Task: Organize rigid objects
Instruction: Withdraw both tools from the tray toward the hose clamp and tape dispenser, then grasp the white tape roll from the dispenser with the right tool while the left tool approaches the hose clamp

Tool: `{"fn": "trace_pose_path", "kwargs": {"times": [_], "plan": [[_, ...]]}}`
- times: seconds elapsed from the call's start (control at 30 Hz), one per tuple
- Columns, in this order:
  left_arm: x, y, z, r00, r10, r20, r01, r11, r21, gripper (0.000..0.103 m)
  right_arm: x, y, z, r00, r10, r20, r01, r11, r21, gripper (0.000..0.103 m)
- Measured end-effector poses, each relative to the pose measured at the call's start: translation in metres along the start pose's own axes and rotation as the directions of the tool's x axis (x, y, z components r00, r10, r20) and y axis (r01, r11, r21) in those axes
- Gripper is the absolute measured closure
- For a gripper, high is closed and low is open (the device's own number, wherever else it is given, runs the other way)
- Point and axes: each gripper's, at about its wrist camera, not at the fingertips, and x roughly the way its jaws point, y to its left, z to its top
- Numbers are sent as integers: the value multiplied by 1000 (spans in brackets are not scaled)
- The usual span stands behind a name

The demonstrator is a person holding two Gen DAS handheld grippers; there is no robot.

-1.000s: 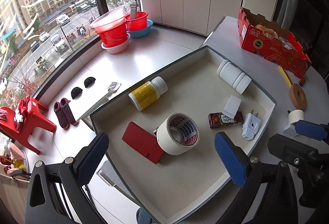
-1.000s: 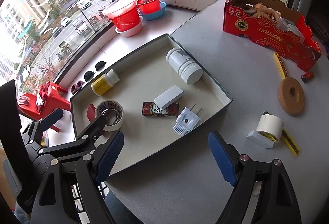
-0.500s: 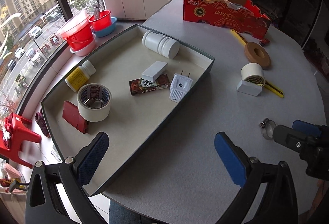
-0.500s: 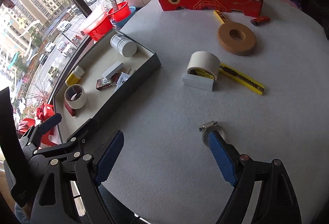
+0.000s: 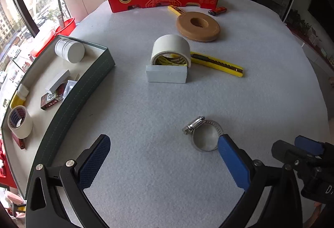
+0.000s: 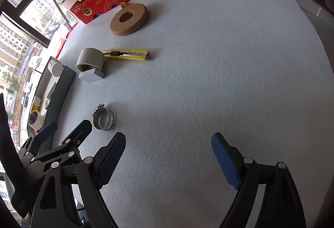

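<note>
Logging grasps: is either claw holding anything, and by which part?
Nothing is held. Left claw and right claw are both open; the hose clamp lies loose on the table.

Right gripper (image 6: 169, 157) gapes wide over bare grey table (image 6: 208, 81), nothing between its blue pads. Hose clamp (image 6: 103, 116) near left edge, beside left gripper (image 6: 68, 127). Tape roll (image 6: 90, 59) touches yellow cutter (image 6: 127, 54).

I hold both hand-held grippers low over the tabletop (image 6: 208, 81), side by side and apart. My left hand-held gripper (image 5: 162, 157) has its blue-padded fingers spread wide with nothing between them. My right hand-held gripper (image 6: 169, 157) is likewise spread wide and holds nothing.
</note>
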Motion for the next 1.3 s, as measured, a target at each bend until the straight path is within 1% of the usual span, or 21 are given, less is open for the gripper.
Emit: {"fn": "trace_pose_path", "kwargs": {"times": [0.07,0.17,0.2,0.23,0.33,0.4,0.47,0.53,0.7,0.87,1.03,1.13,1.17,1.2,1.23,1.27,1.3], "plan": [[4,-14,1,1000,-10,8,9,1000,24,0,-1,-9,0,1000,-5,3,5,1000,11,18],[18,-25,5,1000,13,-6,-13,999,42,0,-2,-16,1,1000,-26,10,26,1000,13,18],[22,-24,5,1000,22,-13,-21,999,40,0,-2,-17,2,999,-30,13,30,999,11,18],[23,-20,4,1000,9,0,-9,1000,25,0,-1,-16,4,999,-33,15,33,999,7,18],[22,-4,1,999,42,24,-42,999,0,0,4,-9,11,999,-33,21,33,999,-19,18],[21,11,-3,998,57,35,-56,998,-22,0,9,1,16,999,-41,24,42,998,-55,18],[21,24,-7,999,35,27,-34,998,-56,0,16,13,23,999,-47,26,49,995,-88,18],[22,34,-9,1000,2,24,1,996,-92,0,22,26,32,999,-31,28,34,994,-106,18],[20,33,-14,999,16,52,-11,995,-96,0,33,70,61,998,45,48,-37,987,-159,18],[18,33,-21,996,20,92,-11,995,-101,0,48,105,87,991,127,46,-119,982,-147,18],[16,33,-24,994,12,106,-3,996,-93,0,66,128,98,989,145,14,-142,979,-147,18],[16,34,-24,994,11,107,0,995,-100,0,71,138,103,993,119,19,-115,982,-150,18],[15,36,-24,994,12,107,-1,995,-99,0,72,142,105,995,96,17,-91,982,-166,20],[15,36,-24,994,12,106,-1,995,-99,0,73,145,105,996,84,15,-80,980,-180,34],[15,36,-24,994,12,106,-2,995,-98,0,76,146,105,997,80,-6,-80,978,-190,44],[15,36,-24,994,12,107,-2,995,-98,0,79,146,104,996,84,-27,-88,978,-190,50],[15,36,-24,994,13,109,-3,995,-96,0,81,145,104,995,92,-50,-99,977,-187,52]]}}
